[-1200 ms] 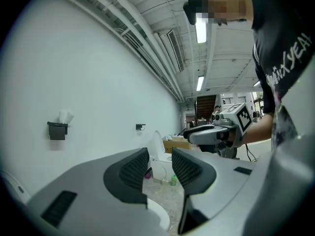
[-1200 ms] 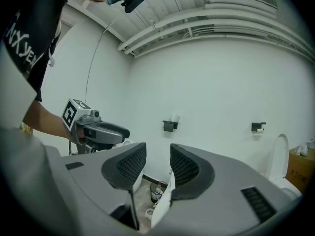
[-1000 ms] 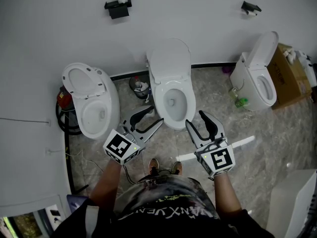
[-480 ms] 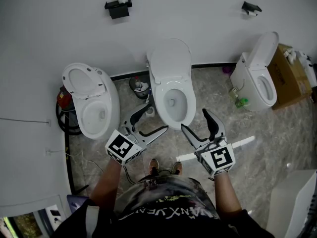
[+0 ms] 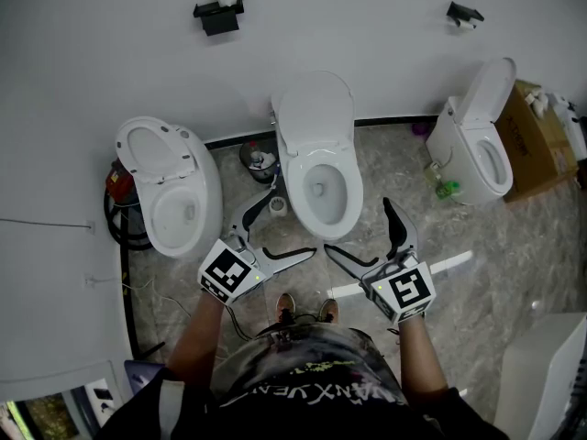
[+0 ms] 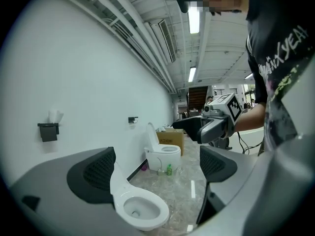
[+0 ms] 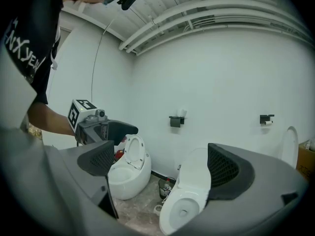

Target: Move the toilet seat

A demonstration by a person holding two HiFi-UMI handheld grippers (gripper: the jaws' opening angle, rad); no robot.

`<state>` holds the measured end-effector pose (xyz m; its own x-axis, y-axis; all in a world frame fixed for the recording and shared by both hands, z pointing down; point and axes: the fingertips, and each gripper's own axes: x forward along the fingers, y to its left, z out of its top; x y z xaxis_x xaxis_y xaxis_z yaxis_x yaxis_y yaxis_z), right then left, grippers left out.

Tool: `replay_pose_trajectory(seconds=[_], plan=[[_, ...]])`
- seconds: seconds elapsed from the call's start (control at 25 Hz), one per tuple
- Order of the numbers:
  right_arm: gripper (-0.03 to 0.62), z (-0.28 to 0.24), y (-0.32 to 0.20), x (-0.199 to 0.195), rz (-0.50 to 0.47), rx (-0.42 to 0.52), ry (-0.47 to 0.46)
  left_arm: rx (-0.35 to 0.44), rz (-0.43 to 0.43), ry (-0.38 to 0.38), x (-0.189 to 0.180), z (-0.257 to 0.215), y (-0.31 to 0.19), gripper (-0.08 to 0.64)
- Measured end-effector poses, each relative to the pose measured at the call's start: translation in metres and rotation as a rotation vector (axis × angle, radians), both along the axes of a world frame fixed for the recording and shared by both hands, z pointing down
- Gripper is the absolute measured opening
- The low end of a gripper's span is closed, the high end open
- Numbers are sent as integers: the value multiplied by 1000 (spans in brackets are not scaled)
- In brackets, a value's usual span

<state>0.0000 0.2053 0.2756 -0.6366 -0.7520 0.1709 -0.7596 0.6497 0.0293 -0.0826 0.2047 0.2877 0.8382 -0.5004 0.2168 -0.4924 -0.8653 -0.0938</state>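
Observation:
The middle white toilet (image 5: pixel 321 191) stands straight ahead of me, its lid (image 5: pixel 315 108) raised against the wall. Both grippers hover side by side over the floor just in front of its bowl, touching nothing. My left gripper (image 5: pixel 292 225) is at the bowl's front left, jaws opening wide and nothing between them. My right gripper (image 5: pixel 359 227) is at the front right, also opening and empty. The left gripper view shows the bowl (image 6: pixel 140 208) low between the pads (image 6: pixel 98 168). In the right gripper view the same toilet (image 7: pixel 189 200) sits by the right pad (image 7: pixel 226 168).
A second toilet (image 5: pixel 170 186) with a raised seat stands left, a third (image 5: pixel 477 145) right beside a cardboard box (image 5: pixel 527 140). A green bottle (image 5: pixel 447 189), a small bin with bottles (image 5: pixel 257 161) and black cables (image 5: pixel 124 214) lie on the marble floor. Wall holders (image 5: pixel 218 15) hang above.
Both grippers' jaws have spread from partly closed to wide. The hands stayed almost in place in front of the middle toilet.

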Motion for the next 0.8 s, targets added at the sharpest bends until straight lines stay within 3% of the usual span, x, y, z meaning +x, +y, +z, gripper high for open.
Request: replay_pose_trajectory(seconds=[0.8], plan=[[584, 1, 8, 11, -3, -4, 13, -3, -21, 0, 4, -1, 8, 534]])
